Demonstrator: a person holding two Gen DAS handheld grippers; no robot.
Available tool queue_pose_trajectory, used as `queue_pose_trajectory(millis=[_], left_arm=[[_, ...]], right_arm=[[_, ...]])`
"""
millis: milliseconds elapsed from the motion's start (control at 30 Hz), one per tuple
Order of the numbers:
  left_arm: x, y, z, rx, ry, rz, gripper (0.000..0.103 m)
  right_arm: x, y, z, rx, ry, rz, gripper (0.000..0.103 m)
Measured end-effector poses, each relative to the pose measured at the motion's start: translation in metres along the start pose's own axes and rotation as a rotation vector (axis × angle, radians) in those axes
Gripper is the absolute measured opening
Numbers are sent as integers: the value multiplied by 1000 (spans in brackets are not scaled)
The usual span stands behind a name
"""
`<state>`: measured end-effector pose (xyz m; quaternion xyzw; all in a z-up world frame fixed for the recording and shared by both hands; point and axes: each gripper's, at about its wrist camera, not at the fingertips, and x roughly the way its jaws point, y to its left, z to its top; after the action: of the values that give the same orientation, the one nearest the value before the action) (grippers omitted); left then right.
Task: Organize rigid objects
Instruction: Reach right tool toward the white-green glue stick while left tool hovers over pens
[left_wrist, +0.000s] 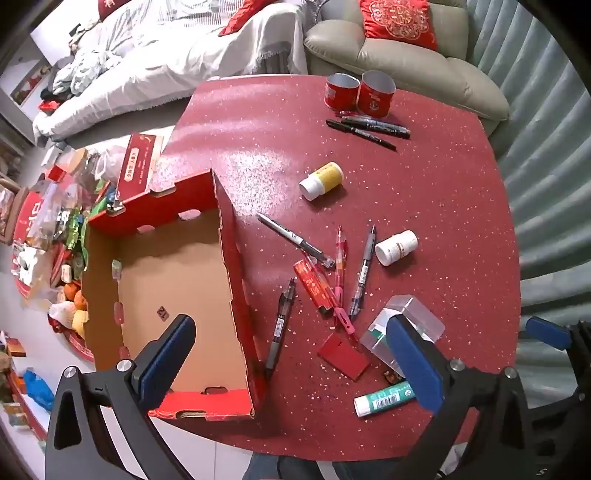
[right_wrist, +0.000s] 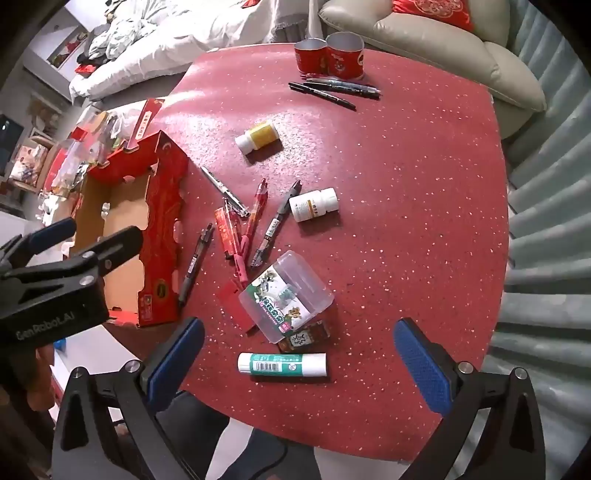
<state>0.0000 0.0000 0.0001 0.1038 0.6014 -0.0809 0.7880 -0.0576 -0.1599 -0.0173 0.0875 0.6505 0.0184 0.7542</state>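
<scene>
An empty red cardboard box (left_wrist: 177, 280) sits at the table's left edge; it also shows in the right wrist view (right_wrist: 162, 229). Loose pens (left_wrist: 325, 273) lie beside it, with a yellow bottle (left_wrist: 323, 180), a white bottle (left_wrist: 397, 246), a clear plastic case (right_wrist: 286, 295) and a glue stick (right_wrist: 282, 363). My left gripper (left_wrist: 291, 354) is open and empty above the box's near right wall. My right gripper (right_wrist: 299, 354) is open and empty, hovering over the glue stick.
Two red tins (left_wrist: 358, 92) and several black markers (left_wrist: 369, 127) lie at the far side of the red table (left_wrist: 443, 184). A sofa with red cushions (left_wrist: 399, 20) stands behind. Cluttered goods (left_wrist: 55, 236) lie on the floor to the left.
</scene>
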Motion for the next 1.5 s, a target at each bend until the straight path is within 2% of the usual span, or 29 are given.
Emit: queue_pose_trajectory(millis=[133, 267, 400, 533, 667, 933, 1000, 1133, 1267, 1300, 1500], left_arm=[[-3, -2, 0, -16, -13, -27, 103], [1, -1, -1, -28, 18, -65, 103], [4, -2, 2, -41, 58, -89, 103], [10, -7, -3, -34, 78, -114, 103], [23, -17, -9, -3, 115, -138, 103], [65, -35, -25, 21, 210, -266, 103], [80, -38, -31, 25, 234, -273, 103], [104, -29, -39, 4, 285, -228, 103], [117, -5, -49, -38, 307, -180, 103], [118, 0, -51, -46, 312, -186, 103], [118, 33, -65, -67, 322, -99, 103]], right_arm=[[1, 2, 2, -18, -10, -12, 103], [-9, -7, 0, 6, -28, 21, 103], [-12, -8, -7, 14, -21, -11, 103], [-13, -14, -6, 20, -7, -8, 103], [-8, -20, -12, 41, 10, -11, 103], [1, -26, -26, 58, 44, -23, 103], [3, -27, -29, 58, 53, -29, 103], [3, -28, -32, 50, 64, -43, 103], [4, -32, -36, 57, 72, -50, 103], [5, -34, -36, 60, 76, -50, 103], [11, -32, -37, 57, 95, -40, 103]])
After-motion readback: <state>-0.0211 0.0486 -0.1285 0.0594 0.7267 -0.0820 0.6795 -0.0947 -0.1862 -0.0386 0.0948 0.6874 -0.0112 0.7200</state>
